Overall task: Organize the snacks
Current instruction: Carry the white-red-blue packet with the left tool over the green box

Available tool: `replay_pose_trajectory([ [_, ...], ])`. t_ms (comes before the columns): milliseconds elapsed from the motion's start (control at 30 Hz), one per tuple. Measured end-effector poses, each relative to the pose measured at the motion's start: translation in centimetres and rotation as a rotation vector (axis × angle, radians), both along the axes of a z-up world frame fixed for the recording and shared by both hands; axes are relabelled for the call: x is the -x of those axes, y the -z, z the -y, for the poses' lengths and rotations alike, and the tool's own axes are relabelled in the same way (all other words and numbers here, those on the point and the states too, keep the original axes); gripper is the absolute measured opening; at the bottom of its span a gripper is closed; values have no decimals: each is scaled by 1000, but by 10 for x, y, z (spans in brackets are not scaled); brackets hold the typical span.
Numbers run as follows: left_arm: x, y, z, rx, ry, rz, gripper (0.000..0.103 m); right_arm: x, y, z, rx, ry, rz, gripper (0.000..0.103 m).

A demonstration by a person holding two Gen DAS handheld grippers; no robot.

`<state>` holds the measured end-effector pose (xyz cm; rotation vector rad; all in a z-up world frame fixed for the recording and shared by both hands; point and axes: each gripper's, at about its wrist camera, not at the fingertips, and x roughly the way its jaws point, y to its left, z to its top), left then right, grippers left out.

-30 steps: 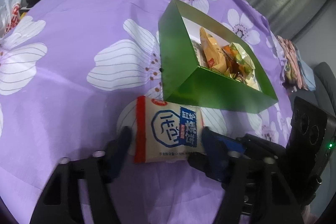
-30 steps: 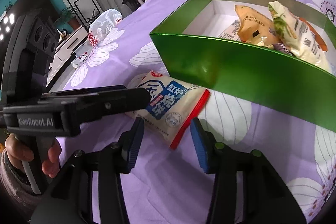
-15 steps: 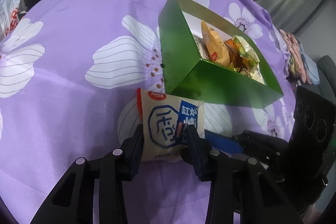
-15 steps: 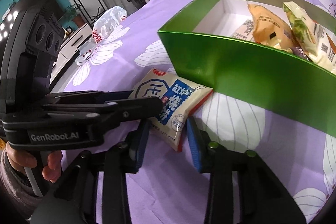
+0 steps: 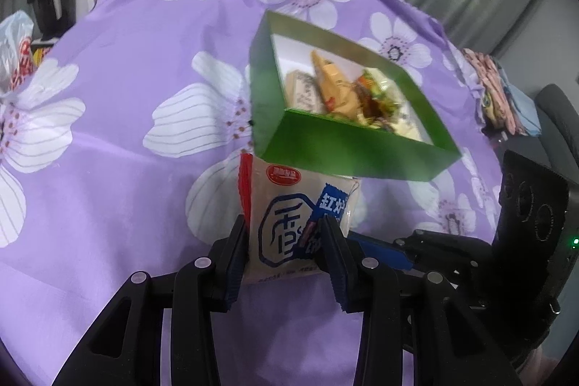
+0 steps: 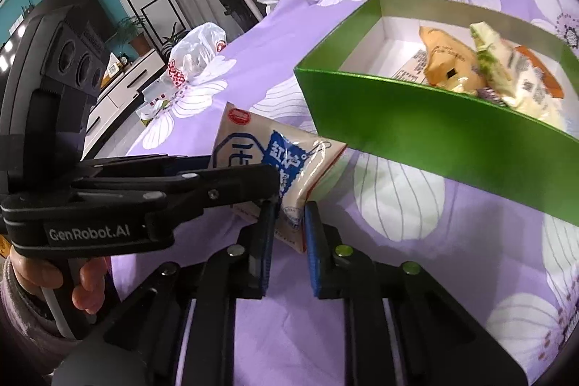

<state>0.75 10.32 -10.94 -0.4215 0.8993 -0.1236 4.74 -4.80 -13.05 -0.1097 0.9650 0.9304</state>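
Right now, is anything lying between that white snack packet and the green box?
Nothing lies between: in the left wrist view the white snack packet, pinched in the left hand-held gripper, reaches the green box wall, over bare purple flowered cloth.

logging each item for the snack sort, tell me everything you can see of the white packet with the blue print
The white snack packet is a glossy sealed plastic pouch with a red side edge, a red oval logo near its top and blue Chinese print. It is tilted up off the purple floral cloth, beside the near wall of the green box. The left tool is shut across its lower part; the right tool is shut on its bottom corner.
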Motion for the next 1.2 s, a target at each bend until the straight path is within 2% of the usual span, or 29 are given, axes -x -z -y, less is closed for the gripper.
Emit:
replay_pose_trajectory([
  [333,5,-36,27,-44,55,78,40,14,-33,32,-74,59,68,16],
  [667,-10,-64,43,-73,93,145,40,6,-60,52,-111,103,135,16],
  [967,-42,-78,47,-62,128,182,40,-16,-76,60,-120,139,190,16],
  [1200,-82,-92,45,-50,140,201,40,-53,-90,60,-124,166,228,16],
])
